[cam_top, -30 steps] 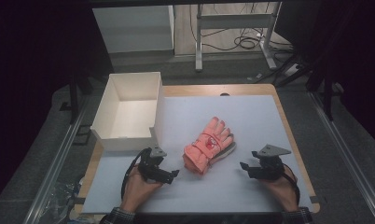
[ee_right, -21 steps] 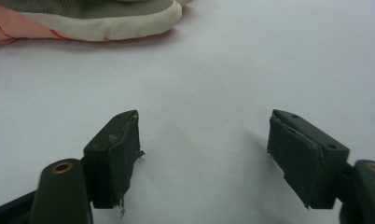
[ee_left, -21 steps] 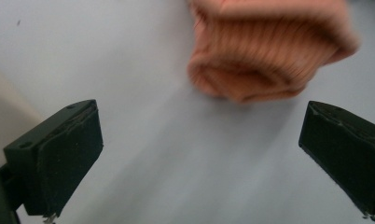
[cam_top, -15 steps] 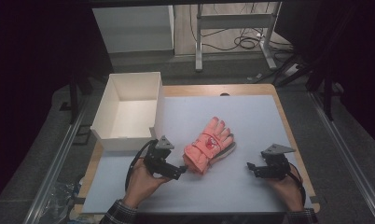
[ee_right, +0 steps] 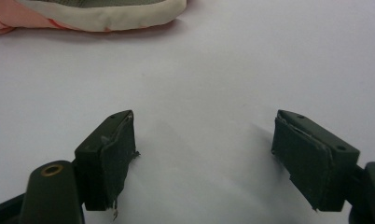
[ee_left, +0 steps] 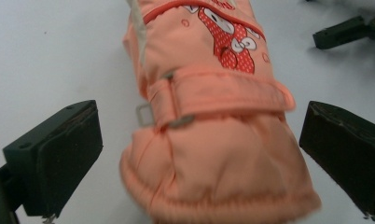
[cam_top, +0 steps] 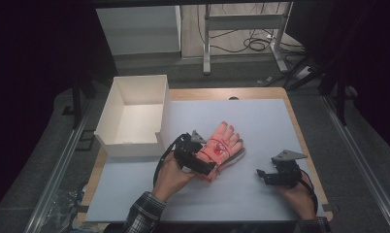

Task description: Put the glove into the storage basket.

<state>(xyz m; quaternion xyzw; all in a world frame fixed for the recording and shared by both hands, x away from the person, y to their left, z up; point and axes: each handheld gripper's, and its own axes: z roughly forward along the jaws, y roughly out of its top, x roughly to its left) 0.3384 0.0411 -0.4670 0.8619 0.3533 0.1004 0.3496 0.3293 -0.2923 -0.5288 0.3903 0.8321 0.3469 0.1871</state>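
The glove (cam_top: 221,148) serves as the landmark. It is a pair of peach-pink winter gloves stacked one on the other, lying flat on the white table cover (cam_top: 261,121) near the middle of the table, fingers pointing away from the person and cuff end toward the person. A red dotted cartoon figure marks the back of the upper glove, and a wrist strap with a metal buckle (ee_left: 146,115) crosses it just above the gathered cuff. A grey palm with a cream edge (ee_right: 106,16) shows along the glove's underside.

The left gripper (cam_top: 208,168) sits at the cuff end of the glove. Its jaws stand apart, one on each side of the cuff, with a visible gap of table cover between each pad and the fabric. The pads do not press on the glove.

The right gripper (cam_top: 259,174) rests to the right of the glove, apart from it, low over the table cover. Its jaws stand wide apart, having just been opening, with nothing between them.

The white open box (cam_top: 135,116) stands to the left of the glove and slightly farther from the person, at the left edge of the table.
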